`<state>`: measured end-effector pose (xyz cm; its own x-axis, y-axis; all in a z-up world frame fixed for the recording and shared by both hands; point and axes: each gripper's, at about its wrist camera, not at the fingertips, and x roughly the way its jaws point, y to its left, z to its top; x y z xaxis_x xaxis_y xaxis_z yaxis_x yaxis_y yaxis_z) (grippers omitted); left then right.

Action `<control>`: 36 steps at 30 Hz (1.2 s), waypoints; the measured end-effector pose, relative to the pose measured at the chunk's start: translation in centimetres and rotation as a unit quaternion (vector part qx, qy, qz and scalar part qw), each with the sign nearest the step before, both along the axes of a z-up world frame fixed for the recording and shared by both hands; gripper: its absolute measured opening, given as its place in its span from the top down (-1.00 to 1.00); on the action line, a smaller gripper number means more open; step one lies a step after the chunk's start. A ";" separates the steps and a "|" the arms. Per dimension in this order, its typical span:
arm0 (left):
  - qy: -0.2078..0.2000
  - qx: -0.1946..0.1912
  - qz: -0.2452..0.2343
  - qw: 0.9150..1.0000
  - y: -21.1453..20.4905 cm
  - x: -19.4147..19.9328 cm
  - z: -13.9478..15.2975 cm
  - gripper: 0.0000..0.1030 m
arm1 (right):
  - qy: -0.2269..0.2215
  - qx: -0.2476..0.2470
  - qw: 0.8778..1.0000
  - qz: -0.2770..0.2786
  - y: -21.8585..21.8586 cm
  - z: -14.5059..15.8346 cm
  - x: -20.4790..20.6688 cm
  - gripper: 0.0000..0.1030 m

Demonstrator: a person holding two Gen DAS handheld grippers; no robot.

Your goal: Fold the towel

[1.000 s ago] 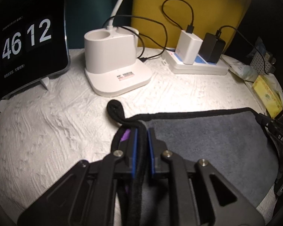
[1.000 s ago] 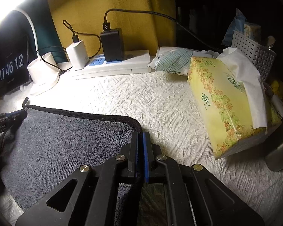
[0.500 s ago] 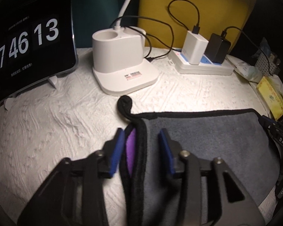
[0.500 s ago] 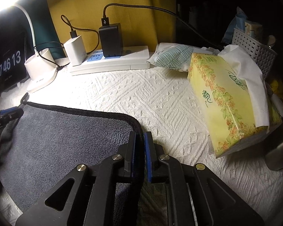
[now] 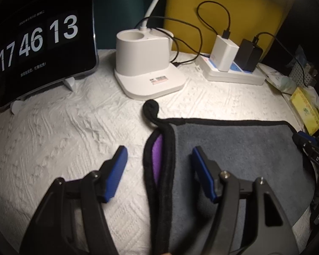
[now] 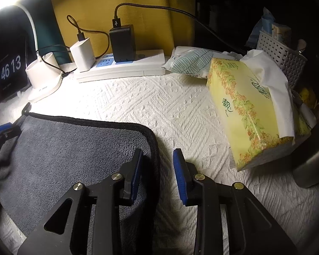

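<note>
Two grippers stand spread wide over the folded grey black-edged towel [image 5: 234, 148] on the white-covered desk [image 5: 53, 131]. Left gripper [image 5: 159, 170] straddles its nine-o'clock edge; right gripper [image 6: 157, 170] straddles its three-o'clock edge.

The towel [image 5: 234, 146] is showing matt grey plush cloth with black stitched edging; the worktop [image 6: 170, 110] is wearing white, rough embossed fabric. The tissue pack [image 6: 244, 110] is gleaming in glossy plastic film.

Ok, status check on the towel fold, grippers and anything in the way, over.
Left gripper open, right gripper open. Grey black-edged towel lies folded flat, unheld. White lamp base just beyond; nothing blocking.
</note>
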<state>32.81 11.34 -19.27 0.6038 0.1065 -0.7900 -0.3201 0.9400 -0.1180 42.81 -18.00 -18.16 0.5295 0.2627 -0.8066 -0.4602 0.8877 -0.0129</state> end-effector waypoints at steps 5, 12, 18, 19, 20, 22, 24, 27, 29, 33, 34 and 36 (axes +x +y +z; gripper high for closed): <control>-0.003 -0.005 -0.005 1.000 -0.4 -0.7 0.4 -0.26 | 0.000 0.000 1.000 0.000 0.1 0.3 -0.6 0.28; -0.006 -0.010 -0.006 1.000 -0.9 -1.7 0.7 -0.26 | 0.001 0.000 1.000 0.004 0.3 0.8 -1.9 0.26; -0.007 -0.013 -0.009 1.000 -1.3 -3.0 0.9 -0.26 | 0.003 -0.001 1.000 0.004 0.2 0.9 -2.8 0.25; -0.007 -0.014 -0.010 1.000 -1.4 -3.3 0.9 -0.26 | 0.003 -0.002 1.000 0.004 0.2 0.9 -3.1 0.25; -0.007 -0.015 -0.011 1.000 -1.4 -3.3 0.9 -0.26 | 0.003 -0.002 1.000 0.004 0.2 1.0 -3.3 0.25; -0.007 -0.016 -0.013 1.000 -1.6 -3.6 0.9 -0.26 | 0.004 -0.002 1.000 0.004 0.1 1.1 -3.7 0.24; -0.007 -0.018 -0.014 1.000 -1.8 -4.0 1.0 -0.26 | 0.004 -0.002 1.000 0.004 0.1 1.2 -3.9 0.24; -0.008 -0.020 -0.017 1.000 -2.1 -4.6 1.1 -0.26 | 0.003 -0.003 1.000 0.004 0.1 1.3 -4.5 0.23; -0.009 -0.021 -0.018 1.000 -2.3 -5.0 1.1 -0.26 | 0.002 -0.004 1.000 0.003 0.0 1.5 -5.2 0.22; -0.010 -0.024 -0.021 0.999 -2.6 -5.8 1.4 -0.26 | 0.002 -0.004 1.000 0.004 0.0 1.5 -5.5 0.19; -0.011 -0.024 -0.022 0.999 -2.7 -6.1 1.5 -0.26 | 0.001 -0.003 1.000 0.004 -0.1 1.5 -5.7 0.18; -0.013 -0.026 -0.024 0.999 -2.9 -6.5 1.7 -0.26 | 0.000 -0.003 1.000 0.004 0.0 1.6 -6.2 0.16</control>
<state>26.26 8.48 -17.61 0.6279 0.0373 -0.7774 -0.2717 0.9465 -0.1740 36.57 -18.05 -16.53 0.5269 0.2620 -0.8086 -0.4670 0.8841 -0.0179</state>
